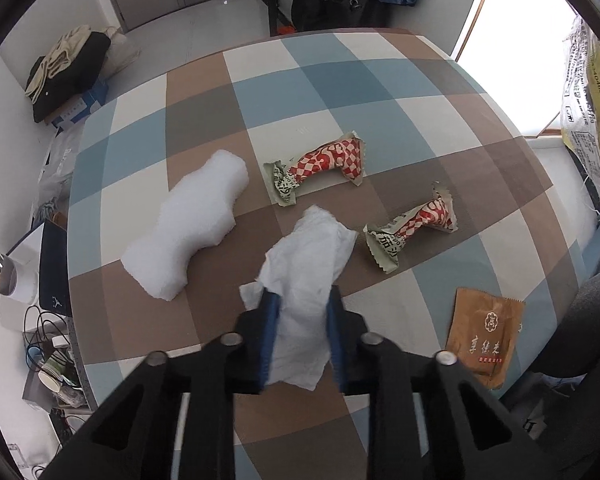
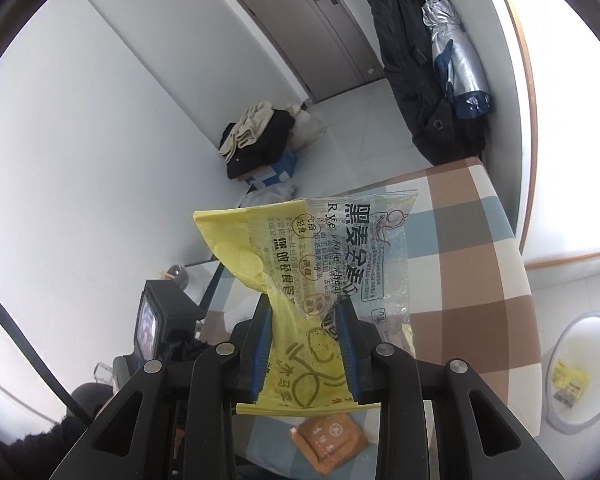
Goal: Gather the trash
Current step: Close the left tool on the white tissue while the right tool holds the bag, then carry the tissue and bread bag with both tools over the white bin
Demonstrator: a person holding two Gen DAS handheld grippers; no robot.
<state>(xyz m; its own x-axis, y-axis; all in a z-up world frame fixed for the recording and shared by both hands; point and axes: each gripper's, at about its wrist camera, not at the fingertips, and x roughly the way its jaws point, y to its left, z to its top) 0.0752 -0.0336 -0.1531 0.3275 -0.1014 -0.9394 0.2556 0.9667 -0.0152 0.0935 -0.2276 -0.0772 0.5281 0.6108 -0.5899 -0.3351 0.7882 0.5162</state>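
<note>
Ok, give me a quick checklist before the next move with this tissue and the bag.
1. Left gripper shut on the crumpled tissue: ok.
2. Tissue clear of the table: cannot tell.
3. Right gripper gripping the yellow bag: ok.
4. Bag mouth open for the tissue: cannot tell.
5. Trash left: second tissue, two red wrappers, brown sachet: not ok.

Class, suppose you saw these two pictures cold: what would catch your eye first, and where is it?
Probably the yellow bread bag, pinched in the right gripper above the checked table. Next, the white tissue clamped in the left gripper, with two red-checked candy wrappers lying just beyond it.
</note>
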